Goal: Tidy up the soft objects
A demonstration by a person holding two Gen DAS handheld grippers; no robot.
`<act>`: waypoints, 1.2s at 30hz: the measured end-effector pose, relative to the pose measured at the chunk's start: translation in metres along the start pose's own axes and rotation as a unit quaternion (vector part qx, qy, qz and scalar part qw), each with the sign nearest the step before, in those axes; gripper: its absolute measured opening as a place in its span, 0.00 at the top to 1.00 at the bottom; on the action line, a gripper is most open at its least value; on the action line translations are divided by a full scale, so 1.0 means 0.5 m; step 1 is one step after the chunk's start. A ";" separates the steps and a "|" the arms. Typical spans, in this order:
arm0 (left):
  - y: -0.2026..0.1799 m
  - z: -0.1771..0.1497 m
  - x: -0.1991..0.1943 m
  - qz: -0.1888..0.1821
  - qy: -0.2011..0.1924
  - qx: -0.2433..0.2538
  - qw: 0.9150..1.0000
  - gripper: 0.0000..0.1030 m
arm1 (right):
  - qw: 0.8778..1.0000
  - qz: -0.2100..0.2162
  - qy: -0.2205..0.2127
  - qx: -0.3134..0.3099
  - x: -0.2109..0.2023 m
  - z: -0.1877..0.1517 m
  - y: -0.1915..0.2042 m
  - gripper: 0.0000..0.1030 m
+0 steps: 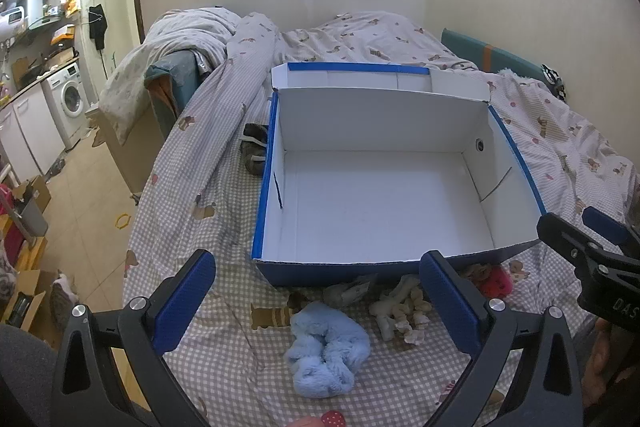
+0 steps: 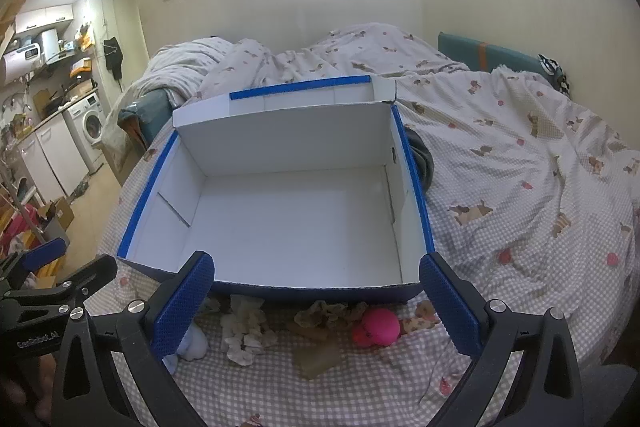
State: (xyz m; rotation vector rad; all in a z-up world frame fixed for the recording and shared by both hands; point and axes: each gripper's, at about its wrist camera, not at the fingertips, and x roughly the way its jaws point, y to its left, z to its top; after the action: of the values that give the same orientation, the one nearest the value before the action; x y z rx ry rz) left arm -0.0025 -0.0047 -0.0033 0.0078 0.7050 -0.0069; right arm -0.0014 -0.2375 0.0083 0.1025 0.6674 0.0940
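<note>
Soft toys: four, along the box's near wall on the bed (image 1: 224, 359) — a fluffy blue one (image 1: 328, 351), a knobbly cream one (image 1: 400, 311), a brown one (image 2: 328, 313), a round pink one (image 2: 378, 327).
Box (image 1: 376, 215): one, white inside, blue outside, nothing in it.
My left claw (image 1: 318, 297): spread wide, holding nothing.
My right claw (image 2: 316, 301): spread wide, holding nothing.

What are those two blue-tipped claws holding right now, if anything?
Nothing. The left gripper and the right gripper are both open and empty; the blue fluffy toy and pink toy lie on the bed, untouched.
</note>
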 end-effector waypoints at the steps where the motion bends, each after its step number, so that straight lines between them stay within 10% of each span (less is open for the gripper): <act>1: 0.001 0.000 0.000 0.000 0.000 0.000 1.000 0.01 | 1.000 0.000 0.000 0.001 0.000 0.000 0.000 0.00; 36: 0.009 -0.011 -0.011 0.041 0.012 0.026 0.999 0.01 | 1.000 -0.003 0.011 0.024 -0.017 -0.007 -0.041 0.00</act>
State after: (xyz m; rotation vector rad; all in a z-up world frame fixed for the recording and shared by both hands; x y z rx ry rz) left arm -0.0100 0.0001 -0.0039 0.0866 0.7275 0.0544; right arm -0.0090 -0.2583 0.0081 0.1462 0.6912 0.0735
